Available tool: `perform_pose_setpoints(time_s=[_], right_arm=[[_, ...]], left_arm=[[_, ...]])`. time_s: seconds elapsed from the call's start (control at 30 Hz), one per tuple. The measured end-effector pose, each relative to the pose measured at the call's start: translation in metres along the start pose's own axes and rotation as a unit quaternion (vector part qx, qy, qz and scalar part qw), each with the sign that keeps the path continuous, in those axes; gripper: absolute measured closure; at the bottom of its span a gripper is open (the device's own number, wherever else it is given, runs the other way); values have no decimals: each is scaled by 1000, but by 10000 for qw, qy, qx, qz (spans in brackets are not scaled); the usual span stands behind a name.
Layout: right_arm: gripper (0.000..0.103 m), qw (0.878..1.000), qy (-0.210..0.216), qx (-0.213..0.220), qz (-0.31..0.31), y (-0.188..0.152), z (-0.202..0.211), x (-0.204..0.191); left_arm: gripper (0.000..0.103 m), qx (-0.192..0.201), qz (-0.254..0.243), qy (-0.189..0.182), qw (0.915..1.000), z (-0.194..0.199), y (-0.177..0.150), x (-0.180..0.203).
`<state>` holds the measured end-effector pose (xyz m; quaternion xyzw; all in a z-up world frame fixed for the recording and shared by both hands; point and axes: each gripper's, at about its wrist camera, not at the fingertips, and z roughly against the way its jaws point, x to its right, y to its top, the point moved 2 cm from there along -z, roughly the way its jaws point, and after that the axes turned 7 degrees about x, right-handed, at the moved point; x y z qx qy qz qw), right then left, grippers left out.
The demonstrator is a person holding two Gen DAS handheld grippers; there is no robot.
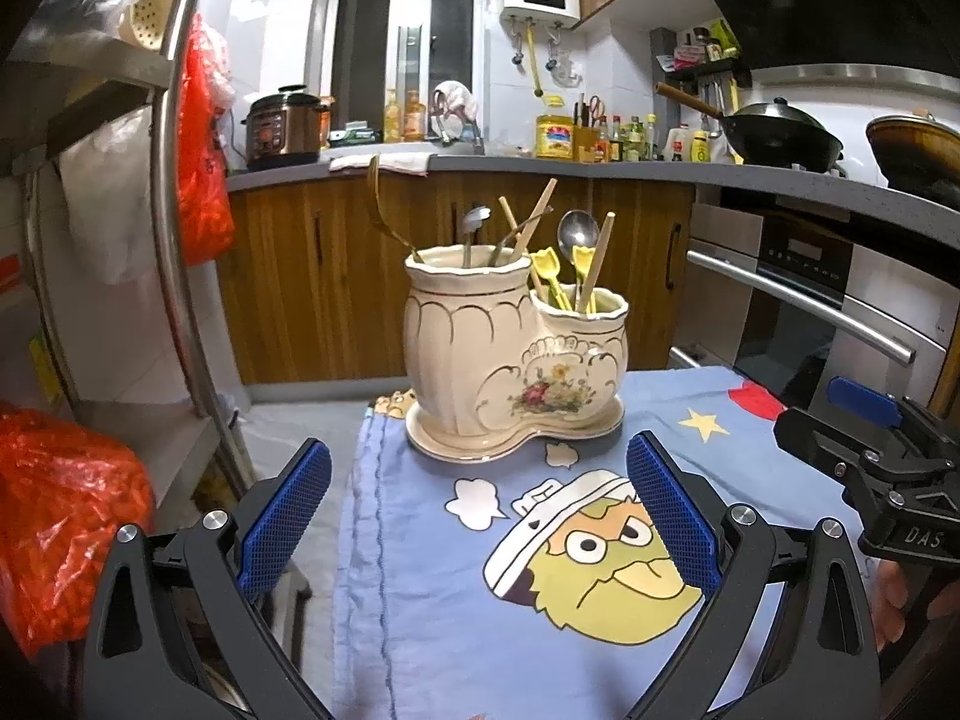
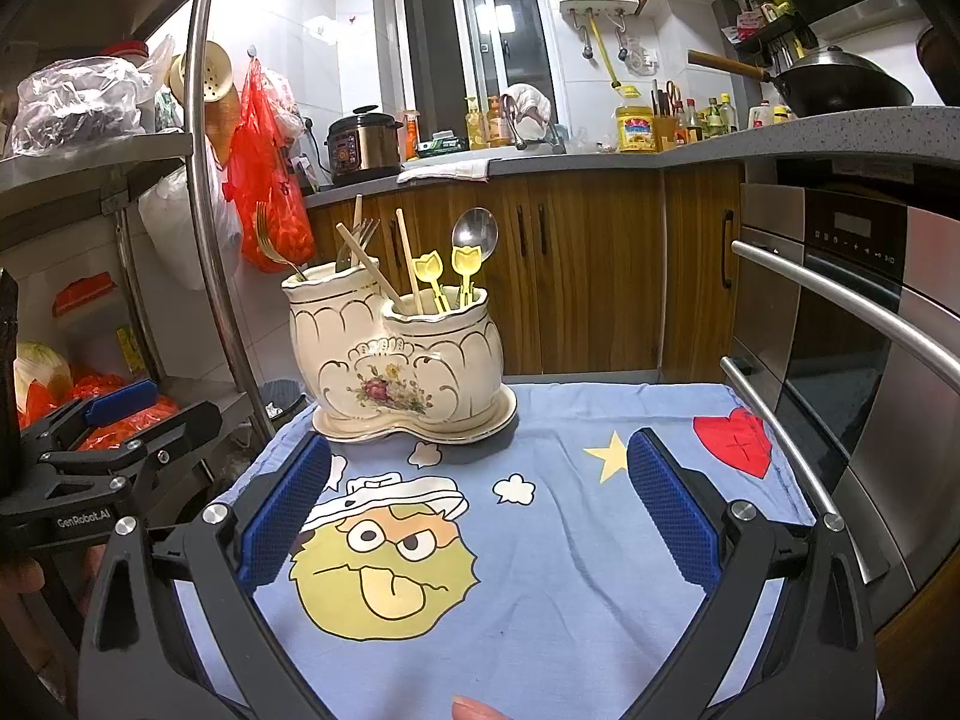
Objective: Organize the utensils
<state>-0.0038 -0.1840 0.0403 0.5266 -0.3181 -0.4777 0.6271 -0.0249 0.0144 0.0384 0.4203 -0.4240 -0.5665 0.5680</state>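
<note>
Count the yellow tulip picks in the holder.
2. Both tulip picks stand side by side in the lower compartment of the holder: one toward the taller compartment, one in front of the spoon. More could sit hidden inside.

Even, fairly bright indoor light; soft shadow beneath the ceramic holder [image 2: 396,360]. Glare streaks the oven handle [image 2: 840,294]. Strong fisheye bending and dark vignetting at edges; centre sharp.

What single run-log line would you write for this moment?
left tongs: open, empty | right tongs: open, empty | utensils: all in ceramic holder | blue cloth: bare of utensils
</note>
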Motion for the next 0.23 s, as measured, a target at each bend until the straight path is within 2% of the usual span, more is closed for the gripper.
perform_pose_setpoints(time_s=[0.23], right_arm=[[5,10000,-9,-70,51,-3,-3,-1]], left_arm=[[5,-114,204,-97,9997,-2,-1,-4]])
